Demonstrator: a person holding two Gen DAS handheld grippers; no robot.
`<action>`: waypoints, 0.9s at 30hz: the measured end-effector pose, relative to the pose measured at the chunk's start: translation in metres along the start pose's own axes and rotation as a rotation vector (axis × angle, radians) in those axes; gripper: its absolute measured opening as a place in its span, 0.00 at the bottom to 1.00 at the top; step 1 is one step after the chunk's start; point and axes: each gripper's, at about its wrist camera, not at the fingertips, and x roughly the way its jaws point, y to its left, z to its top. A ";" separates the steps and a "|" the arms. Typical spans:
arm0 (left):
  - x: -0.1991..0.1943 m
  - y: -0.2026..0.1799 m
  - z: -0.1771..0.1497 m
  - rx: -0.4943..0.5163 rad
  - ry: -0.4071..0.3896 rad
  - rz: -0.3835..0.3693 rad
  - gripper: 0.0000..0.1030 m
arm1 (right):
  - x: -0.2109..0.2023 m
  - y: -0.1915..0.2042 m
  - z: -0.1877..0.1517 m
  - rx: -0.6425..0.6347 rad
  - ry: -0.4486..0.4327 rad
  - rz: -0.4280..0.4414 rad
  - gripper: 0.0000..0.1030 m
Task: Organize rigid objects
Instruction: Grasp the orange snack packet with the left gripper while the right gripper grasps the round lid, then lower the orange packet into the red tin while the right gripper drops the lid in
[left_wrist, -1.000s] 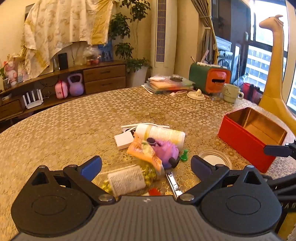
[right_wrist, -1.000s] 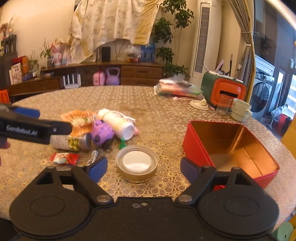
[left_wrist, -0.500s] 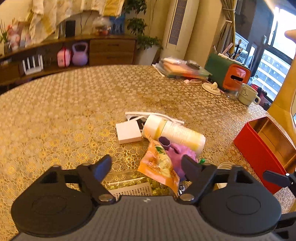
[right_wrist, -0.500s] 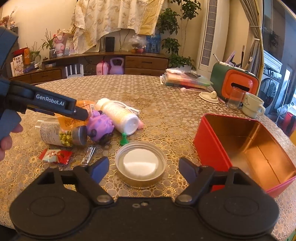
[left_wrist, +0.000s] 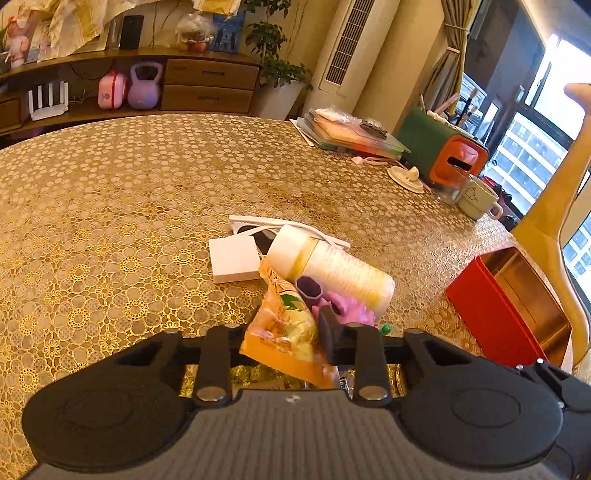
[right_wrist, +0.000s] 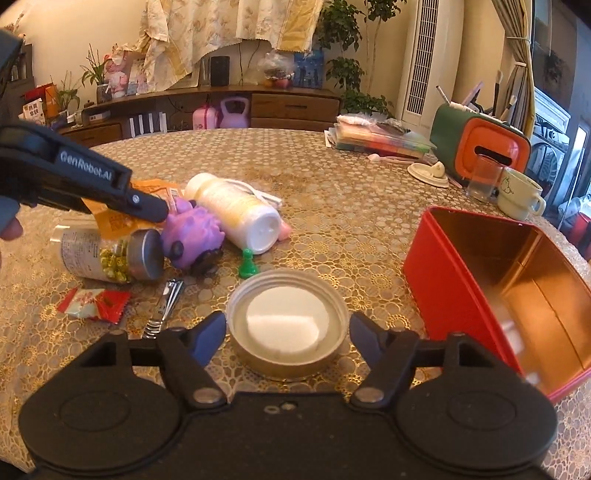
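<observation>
Left gripper (left_wrist: 286, 338): jaws have just been closing and now pinch the orange packet (left_wrist: 284, 332); pads press it from both sides. The packet lies in the clutter mid-table, against the purple toy (left_wrist: 345, 308) and over the jar (right_wrist: 110, 254) of yellow beads, which lies on its side.

Right gripper (right_wrist: 288, 332): jaws have just been narrowing but stand wide, one finger each side of the round lid (right_wrist: 287, 321); pads clear of its rim, nothing held. The lid lies flat on the table (left_wrist: 110, 184), inside up.

Near the lid: green pawn (right_wrist: 246, 264) just behind it, nail clipper (right_wrist: 164, 308) to its left, red candy (right_wrist: 94, 302) further left. White bottle (right_wrist: 236, 210) lies on its side behind the toy. Red tin (right_wrist: 491, 291), open, stands right of the lid, apart from it.
</observation>
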 end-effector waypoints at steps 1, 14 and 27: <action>0.000 0.000 0.000 -0.002 0.001 0.002 0.27 | 0.000 0.000 0.000 0.002 0.000 0.000 0.73; -0.007 -0.001 0.000 0.012 -0.043 0.048 0.22 | 0.013 -0.007 0.000 0.096 0.048 0.008 0.73; -0.048 -0.006 0.020 0.030 -0.151 0.087 0.21 | -0.031 -0.016 0.014 0.121 -0.029 0.027 0.73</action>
